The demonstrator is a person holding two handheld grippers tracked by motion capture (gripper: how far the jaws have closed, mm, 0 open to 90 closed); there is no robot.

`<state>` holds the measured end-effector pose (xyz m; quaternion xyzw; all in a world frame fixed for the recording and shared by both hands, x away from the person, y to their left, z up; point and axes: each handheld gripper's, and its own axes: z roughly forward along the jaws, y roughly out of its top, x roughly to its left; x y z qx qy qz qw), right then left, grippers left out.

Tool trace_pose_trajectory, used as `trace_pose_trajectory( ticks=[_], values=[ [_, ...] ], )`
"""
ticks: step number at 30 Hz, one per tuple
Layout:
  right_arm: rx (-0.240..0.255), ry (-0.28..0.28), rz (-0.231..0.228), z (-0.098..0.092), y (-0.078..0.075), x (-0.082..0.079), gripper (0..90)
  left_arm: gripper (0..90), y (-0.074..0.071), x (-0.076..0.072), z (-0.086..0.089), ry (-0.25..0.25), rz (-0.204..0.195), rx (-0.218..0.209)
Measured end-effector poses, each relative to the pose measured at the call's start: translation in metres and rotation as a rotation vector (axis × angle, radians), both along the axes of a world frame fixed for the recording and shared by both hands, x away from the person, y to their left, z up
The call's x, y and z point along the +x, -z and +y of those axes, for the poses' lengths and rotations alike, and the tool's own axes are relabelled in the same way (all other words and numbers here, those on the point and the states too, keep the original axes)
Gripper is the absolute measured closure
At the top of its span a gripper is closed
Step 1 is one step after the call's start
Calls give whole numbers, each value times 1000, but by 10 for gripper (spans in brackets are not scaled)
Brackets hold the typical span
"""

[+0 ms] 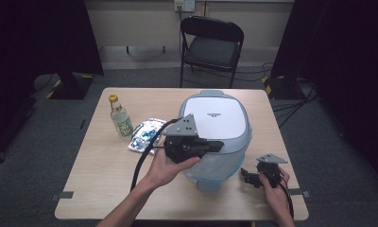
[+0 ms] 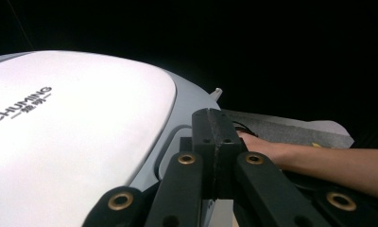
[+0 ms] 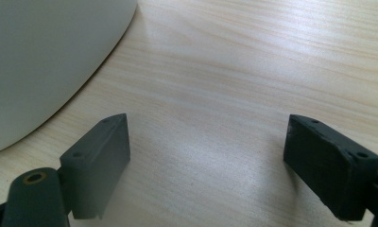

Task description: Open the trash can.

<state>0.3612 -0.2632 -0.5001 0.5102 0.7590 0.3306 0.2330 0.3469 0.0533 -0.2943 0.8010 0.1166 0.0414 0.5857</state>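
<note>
A rice cooker [image 1: 215,118] with a white lid [image 2: 78,142] and blue-grey body stands right of the table's middle. My left gripper [image 1: 219,146] is held over the cooker's front edge, pointing right. In the left gripper view its jaws [image 2: 215,142] are pressed together with nothing between them, just past the lid's rim. My right gripper [image 1: 244,175] rests low by the table's front right, beside the cooker's base. Its jaws [image 3: 206,137] stand wide apart over bare wood, with the cooker's wall [image 3: 45,61] at the upper left.
A small glass bottle [image 1: 120,117] with a yellow cap and a shiny foil packet [image 1: 146,135] lie left of the cooker. A black folding chair [image 1: 210,45] stands behind the wooden table [image 1: 97,175]. The person's right forearm [image 2: 329,161] shows beyond the left gripper's jaws.
</note>
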Motion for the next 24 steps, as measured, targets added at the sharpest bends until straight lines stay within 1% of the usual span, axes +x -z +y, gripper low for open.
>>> trace_pose_trajectory(
  ticks=[1, 3, 10, 13, 14, 16, 17, 19, 21, 22, 24],
  values=[
    [1, -1, 0, 0, 0, 0, 143, 900, 0, 1, 1, 2, 2, 5],
    [1, -1, 0, 0, 0, 0, 143, 900, 0, 2, 1, 8, 22, -4],
    [0, -3, 0, 0, 0, 0, 142, 900, 0, 3, 1, 10, 26, -4],
    [0, -4, 1, 0, 0, 0, 142, 900, 0, 5, 3, 9, 39, -26],
    [0, -4, 1, 0, 0, 0, 142, 900, 0, 6, 4, 10, 34, -23],
    [0, -6, 1, 0, 0, 0, 142, 900, 0, 9, 7, 6, 51, -35],
    [1, -7, 1, 0, 0, 0, 142, 895, 0, 10, 8, 0, 52, -39],
    [0, -9, 1, -1, 0, 1, 141, 847, -1, 12, 11, -11, 57, -47],
    [1, -9, 2, -1, 0, 1, 141, 818, 0, 15, 16, -21, 66, -58],
    [1, -9, 2, -1, 0, 1, 141, 816, 1, 16, 18, -31, 72, -69],
    [1, -9, 2, -1, 0, 1, 141, 787, 2, 18, 24, -48, 71, -78]
  ],
)
